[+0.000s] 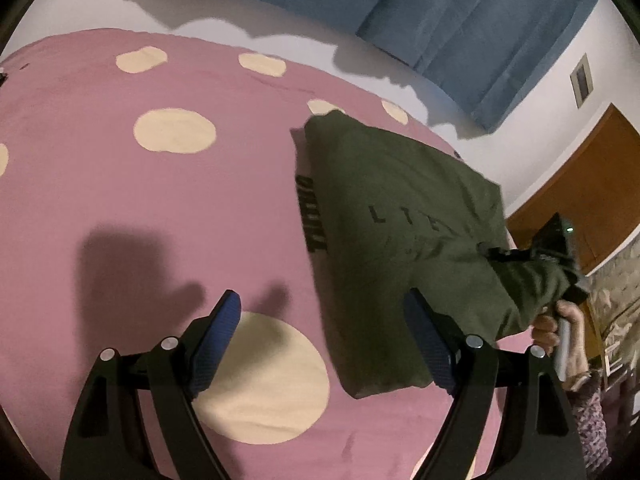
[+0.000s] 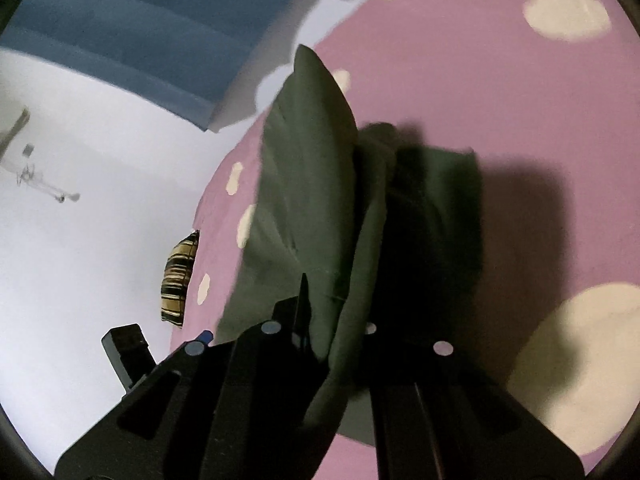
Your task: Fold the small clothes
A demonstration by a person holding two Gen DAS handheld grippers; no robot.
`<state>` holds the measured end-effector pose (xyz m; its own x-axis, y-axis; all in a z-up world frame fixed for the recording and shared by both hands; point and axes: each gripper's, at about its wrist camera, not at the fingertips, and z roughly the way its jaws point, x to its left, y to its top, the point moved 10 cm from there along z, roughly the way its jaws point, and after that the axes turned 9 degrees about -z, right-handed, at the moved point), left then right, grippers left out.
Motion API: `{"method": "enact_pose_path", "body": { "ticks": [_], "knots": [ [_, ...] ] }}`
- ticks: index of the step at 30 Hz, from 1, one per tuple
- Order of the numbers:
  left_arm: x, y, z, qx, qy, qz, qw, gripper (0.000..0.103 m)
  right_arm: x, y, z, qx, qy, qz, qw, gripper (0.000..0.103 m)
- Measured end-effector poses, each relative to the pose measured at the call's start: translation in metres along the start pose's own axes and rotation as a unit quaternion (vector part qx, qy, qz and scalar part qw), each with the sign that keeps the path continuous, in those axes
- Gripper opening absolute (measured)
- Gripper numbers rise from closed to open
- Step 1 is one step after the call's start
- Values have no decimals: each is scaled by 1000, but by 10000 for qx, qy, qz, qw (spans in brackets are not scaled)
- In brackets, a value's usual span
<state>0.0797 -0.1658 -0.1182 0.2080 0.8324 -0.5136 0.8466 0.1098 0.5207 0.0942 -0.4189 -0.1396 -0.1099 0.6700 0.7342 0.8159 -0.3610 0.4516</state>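
Left gripper (image 1: 322, 322): fingers spread wide, nothing between them; it hangs over the bedspread (image 1: 120, 208), its right finger just overlapping the shirt's near edge.
Right gripper (image 2: 320, 320): clamped on a fold of the shirt; cloth hides its fingertips. In the left view only its body shows, at the shirt's right edge.
Shirt (image 1: 400, 220): dark green, partly folded, right side lifted off the bedspread ahead of the right gripper; black lettering, partly readable.
Hand (image 1: 560, 332): grips the right gripper's handle, cut off by the frame edge.
Blur: shirt edges smeared in the right view.
Pillow (image 2: 178, 280): striped, left of the right gripper, mostly hidden behind the bed edge.
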Motion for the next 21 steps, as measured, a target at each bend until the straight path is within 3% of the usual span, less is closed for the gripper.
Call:
{"method": "enact_pose_path", "body": {
  "ticks": [4, 7, 10, 11, 12, 15, 18, 21],
  "knots": [
    [-4, -8, 9, 128, 21, 39, 9999, 82, -24, -7, 13, 23, 308, 305, 9991, 10],
    [-8, -13, 11, 175, -6, 80, 9998, 82, -28, -9, 13, 40, 476, 400, 9981, 19],
    [-13, -18, 6, 106, -41, 260, 9996, 82, -21, -8, -6, -47, 540, 484, 9974, 45],
    [-15, -19, 5, 79, -51, 323, 9994, 84, -17, -8, -17, -142, 531, 454, 9975, 60],
    [-17, -22, 2, 35, -73, 433, 9990, 86, -13, -9, -26, -213, 498, 407, 9977, 65],
    [-23, -34, -4, 5, -180, 637, 9978, 86, 3, -18, -54, -366, 410, 226, 9982, 72],
    [-30, -50, -6, 122, -389, 703, 9967, 86, 16, -35, -69, -399, 341, 176, 9985, 74],
    [-37, -65, -1, 219, -375, 846, 9955, 86, 20, -52, -73, -325, 283, 186, 9989, 74]
  ]
}}
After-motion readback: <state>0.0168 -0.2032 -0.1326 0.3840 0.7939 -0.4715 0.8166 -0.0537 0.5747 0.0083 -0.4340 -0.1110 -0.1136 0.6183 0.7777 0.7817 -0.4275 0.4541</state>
